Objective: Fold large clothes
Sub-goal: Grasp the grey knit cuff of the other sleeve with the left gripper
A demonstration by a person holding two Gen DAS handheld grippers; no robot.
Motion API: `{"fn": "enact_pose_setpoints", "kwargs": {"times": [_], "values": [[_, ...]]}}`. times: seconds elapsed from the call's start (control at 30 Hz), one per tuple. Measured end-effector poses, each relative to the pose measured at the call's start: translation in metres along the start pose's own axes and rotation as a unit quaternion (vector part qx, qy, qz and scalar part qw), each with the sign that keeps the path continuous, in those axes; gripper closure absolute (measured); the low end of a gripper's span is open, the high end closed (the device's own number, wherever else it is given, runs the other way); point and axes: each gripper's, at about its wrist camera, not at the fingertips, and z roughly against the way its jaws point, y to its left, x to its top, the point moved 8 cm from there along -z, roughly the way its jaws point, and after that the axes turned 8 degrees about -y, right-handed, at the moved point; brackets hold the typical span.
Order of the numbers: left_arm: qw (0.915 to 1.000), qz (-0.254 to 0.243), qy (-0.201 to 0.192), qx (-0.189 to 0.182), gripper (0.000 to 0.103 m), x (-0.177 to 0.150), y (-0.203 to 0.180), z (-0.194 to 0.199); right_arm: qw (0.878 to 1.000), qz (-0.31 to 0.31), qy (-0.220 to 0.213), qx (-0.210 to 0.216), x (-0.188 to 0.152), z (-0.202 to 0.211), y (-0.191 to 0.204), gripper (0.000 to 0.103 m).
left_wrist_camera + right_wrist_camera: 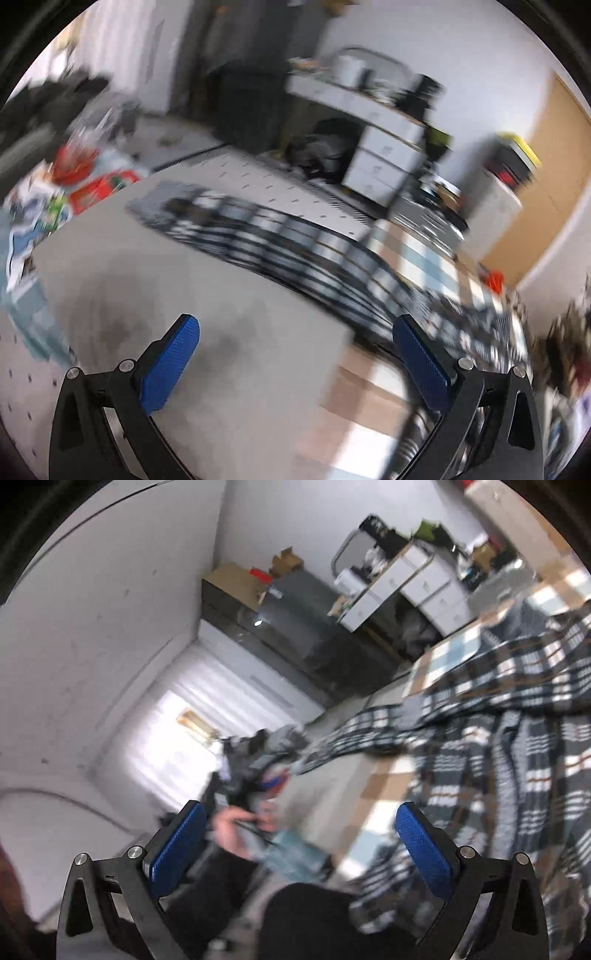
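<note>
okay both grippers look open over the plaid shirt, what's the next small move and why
Probably bring the left gripper down toward the stretched-out plaid sleeve and close on its edge. Both the left and the right gripper are open and hold nothing, and the plaid shirt lies spread and rumpled, not yet folded. The blur makes the exact grasp spot hard to judge.

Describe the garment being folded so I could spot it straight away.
Start at the bed with the pale checked cover in blue, tan and white. Spread across it lies the plaid shirt. Its dark navy-grey fabric with thin white and brown stripes sets it apart from the lighter, blockier cover beneath.
</note>
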Motion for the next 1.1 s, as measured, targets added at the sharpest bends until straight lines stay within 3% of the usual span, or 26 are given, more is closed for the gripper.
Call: {"fn": "enact_pose_setpoints", "kwargs": {"times": [0.1, 0.23, 0.37, 0.5, 0.63, 0.7, 0.77, 0.9, 1.1], "values": [[0.998, 0.058, 0.016, 0.021, 0.001, 0.024, 0.06, -0.02, 0.999, -0.021, 0.007, -0.036, -0.013, -0.01, -0.029, 0.0], [0.9928, 0.112, 0.031, 0.028, 0.001, 0.04, 0.125, -0.051, 0.998, -0.047, 0.012, -0.035, -0.015, -0.002, -0.05, 0.0], [0.9702, 0.207, 0.127, -0.003, 0.001, 0.025, 0.157, -0.102, 0.998, -0.034, -0.015, -0.045, -0.004, 0.007, -0.048, 0.0], [0.9632, 0.23, 0.139, -0.004, 0.001, 0.029, 0.172, -0.128, 0.997, -0.067, -0.013, -0.024, -0.003, 0.009, -0.053, 0.0], [0.9533, 0.261, 0.148, -0.034, 0.001, 0.037, 0.174, -0.134, 0.995, -0.088, -0.02, -0.036, -0.002, 0.005, -0.067, 0.0], [0.9511, 0.261, 0.156, -0.058, 0.001, 0.04, 0.169, -0.138, 0.994, -0.097, -0.023, -0.034, -0.001, 0.005, -0.071, 0.0], [0.9523, 0.251, 0.163, -0.058, 0.001, 0.046, 0.166, -0.139, 0.994, -0.107, -0.016, -0.028, -0.002, 0.005, -0.073, 0.0], [0.9443, 0.259, 0.188, -0.076, 0.001, 0.048, 0.165, -0.144, 0.992, -0.12, -0.023, -0.035, -0.001, 0.006, -0.08, 0.0], [0.9568, 0.221, 0.172, -0.078, 0.001, 0.056, 0.154, -0.154, 0.992, -0.121, -0.008, -0.045, -0.009, -0.001, -0.083, 0.0]]}}
